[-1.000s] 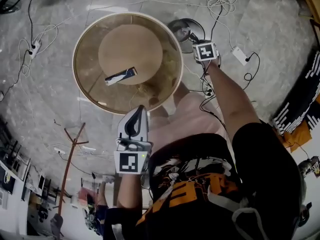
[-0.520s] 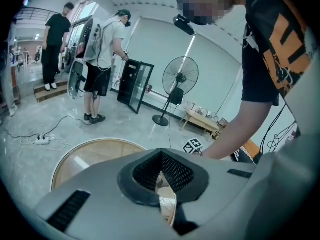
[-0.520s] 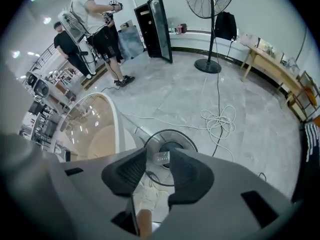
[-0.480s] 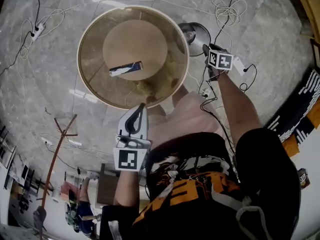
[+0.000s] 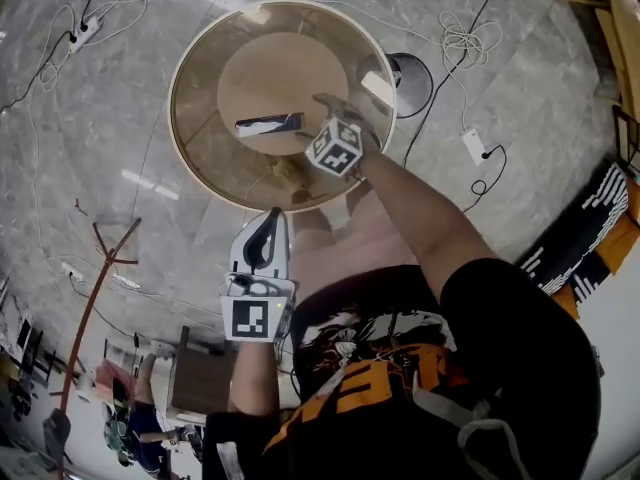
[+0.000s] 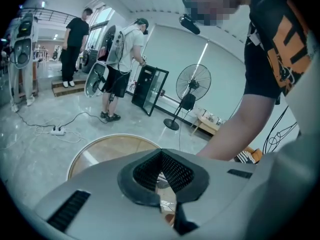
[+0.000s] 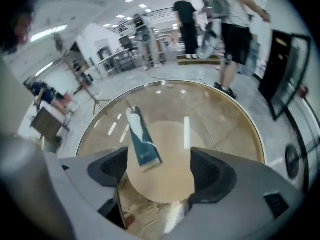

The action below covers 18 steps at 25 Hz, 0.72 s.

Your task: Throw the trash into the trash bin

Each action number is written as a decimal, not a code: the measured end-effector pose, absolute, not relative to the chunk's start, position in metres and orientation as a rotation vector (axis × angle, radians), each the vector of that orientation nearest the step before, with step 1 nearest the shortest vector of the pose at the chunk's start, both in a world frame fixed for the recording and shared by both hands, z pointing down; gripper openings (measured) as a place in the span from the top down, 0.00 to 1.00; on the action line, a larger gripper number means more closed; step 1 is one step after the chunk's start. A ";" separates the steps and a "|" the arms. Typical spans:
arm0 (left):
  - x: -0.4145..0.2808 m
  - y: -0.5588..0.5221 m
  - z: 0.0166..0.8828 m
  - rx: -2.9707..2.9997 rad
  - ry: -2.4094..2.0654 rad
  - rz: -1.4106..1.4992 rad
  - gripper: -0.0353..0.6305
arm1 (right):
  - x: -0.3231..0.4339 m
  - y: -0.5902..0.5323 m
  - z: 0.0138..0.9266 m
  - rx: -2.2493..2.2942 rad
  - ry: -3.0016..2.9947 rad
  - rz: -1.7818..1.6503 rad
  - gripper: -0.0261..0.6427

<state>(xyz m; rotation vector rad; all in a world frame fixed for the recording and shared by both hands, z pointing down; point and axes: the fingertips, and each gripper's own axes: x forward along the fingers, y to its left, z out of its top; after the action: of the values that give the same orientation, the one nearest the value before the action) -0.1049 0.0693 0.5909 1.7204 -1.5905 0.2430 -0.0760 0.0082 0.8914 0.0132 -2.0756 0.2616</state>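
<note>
1 trash wrapper (image 5: 268, 125) (image 7: 141, 139), dk blue/white, flat on round glass worktop (image 5: 195, 88). R tool (image 5: 322, 103) (image 7: 160, 171) above it, jaws just opening, spread wide, nothing pinched; wrapper seen thru gap, untouched. L tool (image 5: 268, 230) (image 6: 167, 207) near worktop rim, jaws pressed together, empty.

We count one round glass table (image 5: 200, 158), one blue wrapper (image 5: 268, 125), one trash bin (image 5: 408, 80), one pedestal fan (image 6: 192, 86), and two grippers: the left gripper (image 5: 277, 218) and the right gripper (image 5: 325, 108).

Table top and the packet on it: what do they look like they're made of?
Table top: clear tinted glass, glossy; ceiling lights reflect in it and a tan disc shows through. Packet: likely plastic or foil film, thin, flat, dark blue and white; which I cannot tell.
</note>
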 end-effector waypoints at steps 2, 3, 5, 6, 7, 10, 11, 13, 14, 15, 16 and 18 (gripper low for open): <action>-0.112 0.084 0.595 1.690 -1.593 0.255 0.91 | -0.116 0.039 0.897 -0.143 -2.046 0.058 0.35; -0.114 0.091 0.597 1.674 -1.590 0.263 0.91 | -0.128 0.050 0.903 -0.207 -2.012 -0.024 0.34; -0.121 0.102 0.601 1.651 -1.582 0.276 0.91 | -0.140 0.063 0.919 -0.304 -1.918 -0.153 0.34; -0.123 0.106 0.604 1.648 -1.578 0.281 0.91 | -0.140 0.066 0.929 -0.339 -1.863 -0.199 0.34; -0.125 0.108 0.607 1.649 -1.572 0.287 0.91 | -0.136 0.067 0.937 -0.365 -1.813 -0.226 0.36; -0.128 0.108 0.615 1.662 -1.550 0.307 0.91 | -0.126 0.068 0.944 -0.388 -1.744 -0.233 0.57; -0.129 0.106 0.616 1.670 -1.542 0.316 0.91 | -0.124 0.068 0.942 -0.369 -1.742 -0.234 0.72; -0.131 0.100 0.616 1.707 -1.527 0.339 0.91 | -0.116 0.067 0.940 -0.302 -1.760 -0.195 0.76; -0.130 0.095 0.614 1.726 -1.523 0.340 0.91 | -0.109 0.064 0.938 -0.259 -1.772 -0.150 0.78; -0.127 0.089 0.610 1.737 -1.521 0.331 0.91 | -0.100 0.060 0.937 -0.214 -1.782 -0.098 0.79; -0.123 0.083 0.606 1.744 -1.516 0.321 0.91 | -0.089 0.055 0.935 -0.166 -1.790 -0.046 0.80; -0.114 0.075 0.602 1.781 -1.500 0.329 0.91 | -0.065 0.040 0.930 -0.077 -1.807 0.046 0.81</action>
<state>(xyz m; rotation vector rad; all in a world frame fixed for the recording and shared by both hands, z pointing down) -0.1140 0.0747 0.6019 1.7807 -1.5004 0.3290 -0.0653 0.0404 0.9297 -0.0768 -1.8068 0.0462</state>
